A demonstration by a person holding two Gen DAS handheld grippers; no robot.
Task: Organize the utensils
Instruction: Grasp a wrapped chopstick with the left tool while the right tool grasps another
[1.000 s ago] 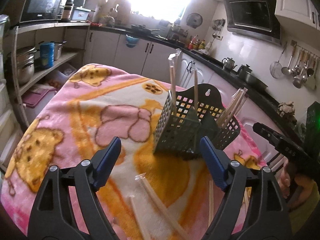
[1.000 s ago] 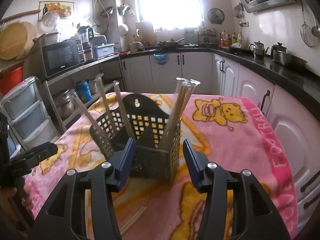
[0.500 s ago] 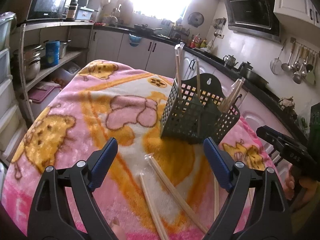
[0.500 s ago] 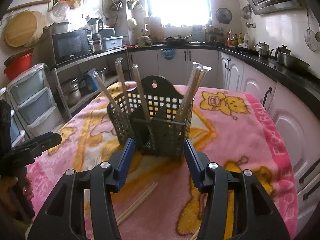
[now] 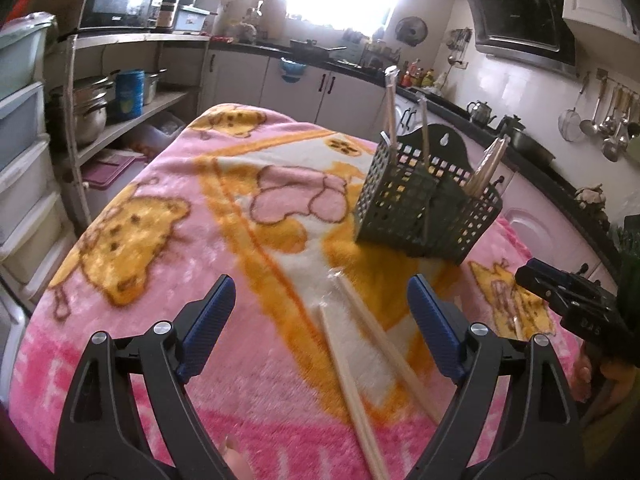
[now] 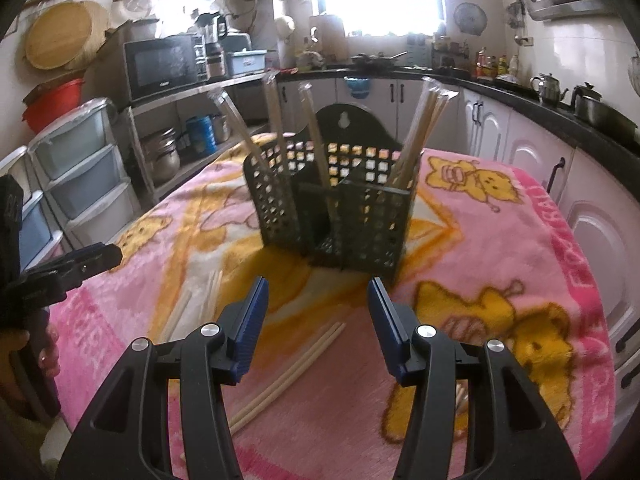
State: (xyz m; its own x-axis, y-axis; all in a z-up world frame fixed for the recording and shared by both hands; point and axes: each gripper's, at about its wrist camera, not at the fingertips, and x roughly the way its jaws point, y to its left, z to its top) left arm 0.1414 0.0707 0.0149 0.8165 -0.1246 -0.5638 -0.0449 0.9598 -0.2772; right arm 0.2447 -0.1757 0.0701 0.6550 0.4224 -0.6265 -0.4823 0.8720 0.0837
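A dark green perforated utensil basket (image 5: 428,208) (image 6: 336,216) stands on the pink cartoon blanket (image 5: 168,216) (image 6: 500,248), with several wrapped chopsticks (image 6: 424,128) upright in it. More wrapped chopstick pairs (image 5: 360,344) lie flat on the blanket between and just beyond my left gripper's fingers. My left gripper (image 5: 320,312) is open wide with nothing gripped. In the right wrist view another chopstick pair (image 6: 292,372) lies under my right gripper (image 6: 318,320), which is open and holds nothing. Each gripper shows at the other view's edge (image 5: 576,304) (image 6: 60,272).
Kitchen counters and white cabinets (image 6: 520,136) run behind and to the right of the table. A shelf with pots (image 5: 88,108) and plastic drawers (image 6: 76,184) stands on the left. A person's hand (image 5: 588,372) holds the right gripper. Loose chopsticks (image 6: 188,304) lie near the left gripper.
Both grippers have drawn back from the basket and sunk toward the blanket. The basket now looks smaller and farther, and more of the flat chopsticks show in front of each gripper.
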